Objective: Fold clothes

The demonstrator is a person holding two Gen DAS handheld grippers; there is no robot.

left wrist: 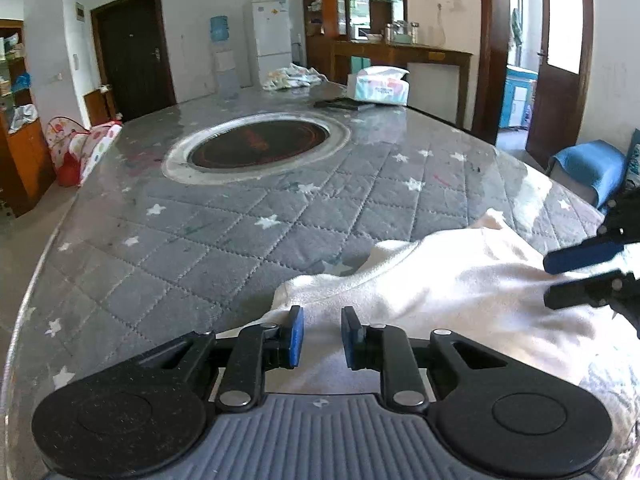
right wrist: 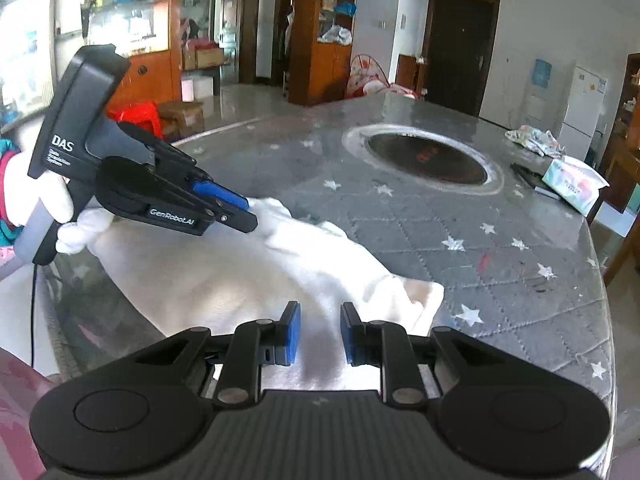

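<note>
Black grippers (right wrist: pixel 248 210) are showing blue pads (right wrist: pixel 294 332), silver rivets, "DAS" and "GenRoboLAI" lettering; the hand (right wrist: pixel 60 216) is wearing a white glove.

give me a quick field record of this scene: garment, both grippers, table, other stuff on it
garment: white garment, rumpled at the near table edge, not yet folded
left hand-held gripper: open, over the garment's near edge
right hand-held gripper: open, over the garment
table: grey quilted star cover under a clear sheet, round dark cooktop in the middle
far side: tissue pack, patterned cloth, flat dark item
holder: white-gloved hand on the left gripper's handle
</note>
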